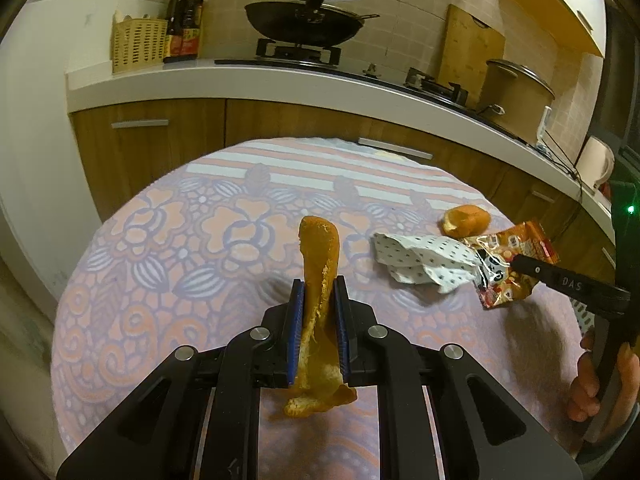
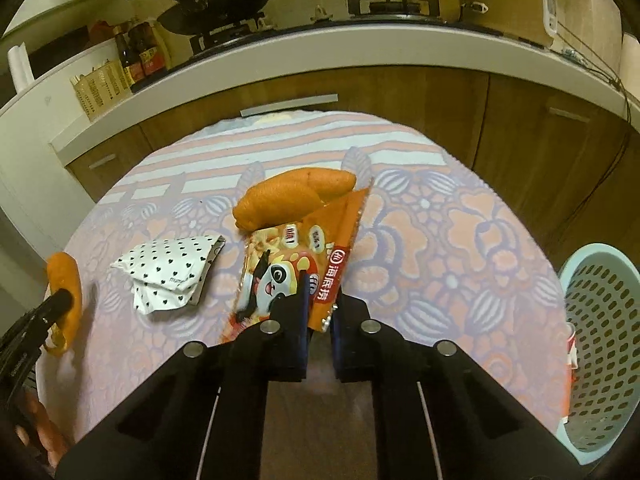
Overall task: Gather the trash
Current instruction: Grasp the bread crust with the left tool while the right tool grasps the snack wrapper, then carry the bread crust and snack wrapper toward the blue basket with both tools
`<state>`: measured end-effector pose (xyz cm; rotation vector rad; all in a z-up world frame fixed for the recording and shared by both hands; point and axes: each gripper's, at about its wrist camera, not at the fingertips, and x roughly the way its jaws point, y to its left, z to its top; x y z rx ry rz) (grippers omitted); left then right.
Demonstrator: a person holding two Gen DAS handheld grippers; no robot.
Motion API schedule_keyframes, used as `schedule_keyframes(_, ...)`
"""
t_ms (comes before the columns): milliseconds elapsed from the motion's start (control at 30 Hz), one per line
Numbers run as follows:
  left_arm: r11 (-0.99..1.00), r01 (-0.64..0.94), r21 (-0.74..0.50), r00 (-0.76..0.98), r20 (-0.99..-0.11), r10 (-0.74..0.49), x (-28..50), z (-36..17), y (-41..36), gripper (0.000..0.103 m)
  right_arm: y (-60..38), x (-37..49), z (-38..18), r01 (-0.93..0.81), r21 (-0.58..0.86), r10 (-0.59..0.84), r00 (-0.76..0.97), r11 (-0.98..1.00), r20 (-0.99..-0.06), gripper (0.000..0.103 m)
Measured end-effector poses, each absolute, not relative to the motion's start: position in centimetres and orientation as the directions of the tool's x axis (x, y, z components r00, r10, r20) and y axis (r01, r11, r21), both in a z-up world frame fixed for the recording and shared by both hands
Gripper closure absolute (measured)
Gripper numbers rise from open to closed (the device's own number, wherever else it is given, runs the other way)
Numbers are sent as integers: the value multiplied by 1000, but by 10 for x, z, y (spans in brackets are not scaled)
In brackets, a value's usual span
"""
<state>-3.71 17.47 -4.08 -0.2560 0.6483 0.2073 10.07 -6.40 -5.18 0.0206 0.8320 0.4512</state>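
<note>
Both grippers are loaded, as I read it. Left gripper (image 1: 318, 312) has its blue pads clamped on a long strip of orange peel (image 1: 318, 280), held upright above the table (image 1: 160, 280) so it hangs free. Right gripper (image 2: 320, 308) has its jaws pinched on the lower edge of the orange snack wrapper (image 2: 296, 264), which lifts off the patterned cloth. Still lying there are the crumpled polka-dot paper (image 2: 170, 276) and another piece of peel (image 2: 292, 196), just behind the wrapper. Beside the table on my right stands the pale blue basket (image 2: 600, 320), presumably the bin; something red and white shows at its near side, but I cannot identify it.
</note>
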Motion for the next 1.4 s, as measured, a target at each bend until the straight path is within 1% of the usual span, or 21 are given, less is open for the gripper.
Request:
schedule_keyframes(233,965,-209,-159,795,-602,73,-41,-28,146,90,-81,90,-38,-368,187,389,615,911,-686,98)
schedule_keyframes(400,972,-165,-169,810,-585,36,-42,-14,126,90,-102,87,-30,-336,208,385,637,919,-668,98)
schedule_keyframes(567,981,-131,-146,814,-580,22,-39,-6,103,90,-124,82,-19,-305,215,370,670,928,-644,98)
schedule_keyframes(733,988,-75,-134,820,-572,-15,-31,5,73,90,-155,75,-4,-275,212,347,713,938,-609,98)
schedule_keyframes(967,993,25,-119,827,-556,-87,-12,18,19,90,-201,72,3,-220,231,316,744,948,-589,98)
schedule_keyframes(1100,987,90,-134,819,-554,-150,2,19,-13,90,-229,72,4,-181,245,294,760,952,-579,98)
schedule_keyframes(1200,969,146,-197,797,-558,-233,16,17,-32,90,-248,74,4,-155,264,284,766,952,-576,98)
schedule_keyframes(1267,963,171,-207,787,-559,-260,22,16,-44,90,-264,74,3,-130,271,268,775,954,-572,98)
schedule_keyframes(1400,923,270,-274,750,-541,-380,40,14,-78,90,-289,73,-2,-79,290,240,783,954,-574,98)
